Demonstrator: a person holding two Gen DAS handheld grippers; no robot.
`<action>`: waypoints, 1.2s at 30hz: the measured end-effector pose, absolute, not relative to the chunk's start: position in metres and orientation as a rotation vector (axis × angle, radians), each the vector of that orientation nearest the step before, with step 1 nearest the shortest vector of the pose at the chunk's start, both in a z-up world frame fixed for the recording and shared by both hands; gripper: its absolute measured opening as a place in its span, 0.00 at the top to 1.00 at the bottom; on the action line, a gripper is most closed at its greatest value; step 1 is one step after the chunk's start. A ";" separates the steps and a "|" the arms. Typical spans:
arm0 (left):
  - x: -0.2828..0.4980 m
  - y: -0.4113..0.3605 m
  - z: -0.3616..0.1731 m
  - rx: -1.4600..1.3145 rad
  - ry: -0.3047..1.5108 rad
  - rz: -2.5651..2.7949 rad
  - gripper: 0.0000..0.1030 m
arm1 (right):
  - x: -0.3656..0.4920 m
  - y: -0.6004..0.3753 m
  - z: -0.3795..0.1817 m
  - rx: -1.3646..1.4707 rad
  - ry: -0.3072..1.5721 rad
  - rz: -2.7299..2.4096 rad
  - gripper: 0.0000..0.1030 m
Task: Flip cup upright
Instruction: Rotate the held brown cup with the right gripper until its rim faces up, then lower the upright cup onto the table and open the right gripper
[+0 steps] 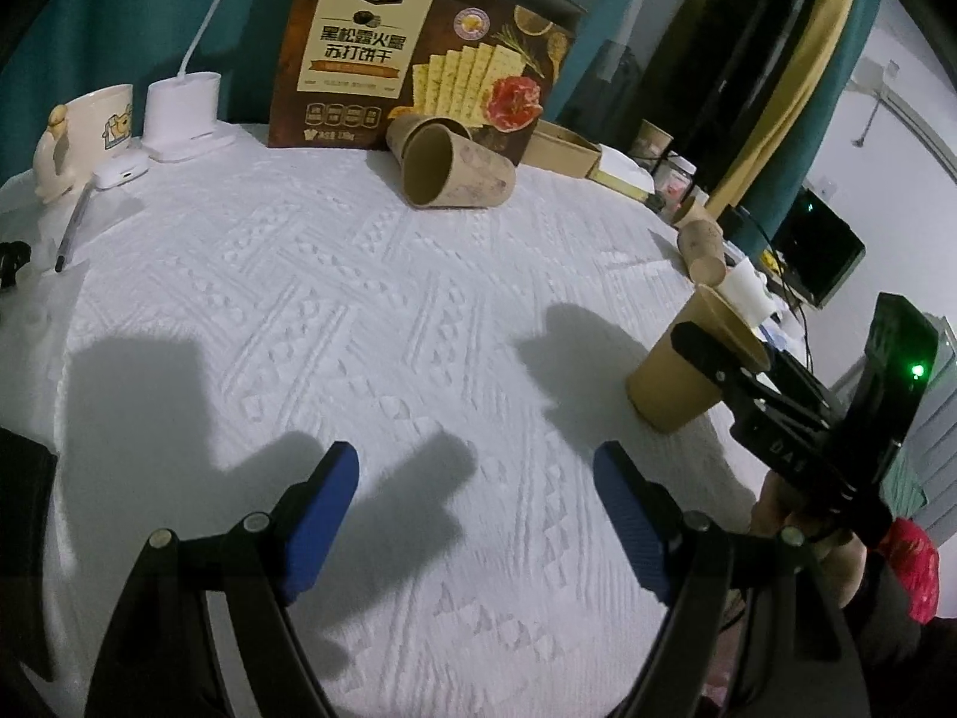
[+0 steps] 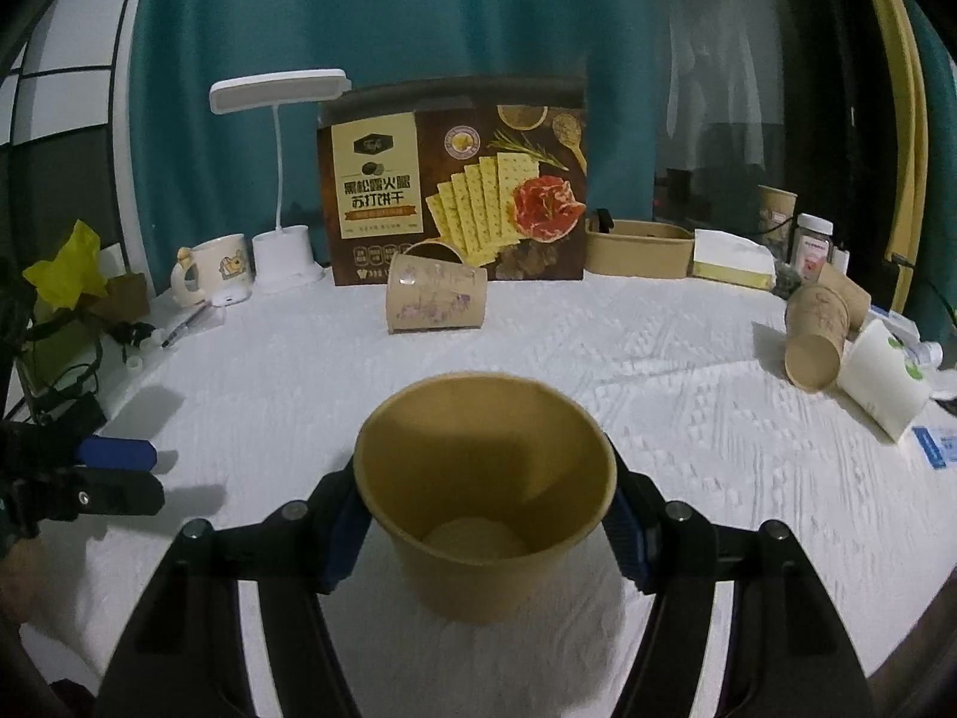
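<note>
A brown paper cup (image 2: 487, 496) stands upright, mouth up, on the white tablecloth, between the fingers of my right gripper (image 2: 484, 523), which is shut on its sides below the rim. In the left wrist view the same cup (image 1: 679, 377) stands at the right with the right gripper's black finger across it. My left gripper (image 1: 477, 517) is open and empty above the cloth near the front. Another brown cup (image 1: 457, 170) lies on its side by the cracker box; it also shows in the right wrist view (image 2: 436, 294).
A cracker box (image 2: 454, 179) stands at the back with a white lamp base (image 2: 284, 257) and a mug (image 2: 212, 268) to its left. More cups lie on their sides at the right (image 2: 816, 338), by a white cup (image 2: 882, 380). A cardboard tray (image 2: 637, 246) sits behind.
</note>
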State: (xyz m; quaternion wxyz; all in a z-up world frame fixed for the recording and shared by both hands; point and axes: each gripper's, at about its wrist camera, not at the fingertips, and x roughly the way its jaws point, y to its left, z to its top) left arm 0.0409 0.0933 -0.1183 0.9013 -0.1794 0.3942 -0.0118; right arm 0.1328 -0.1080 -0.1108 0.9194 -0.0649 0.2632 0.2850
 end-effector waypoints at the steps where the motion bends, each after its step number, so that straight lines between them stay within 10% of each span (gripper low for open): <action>1: 0.040 0.093 -0.118 -0.368 0.817 -0.025 0.21 | 0.131 -0.110 -0.112 -0.130 0.540 0.584 0.37; 36: 0.017 0.023 -0.099 -0.151 0.793 -0.099 0.21 | 0.073 -0.207 -0.121 0.039 0.766 0.385 0.36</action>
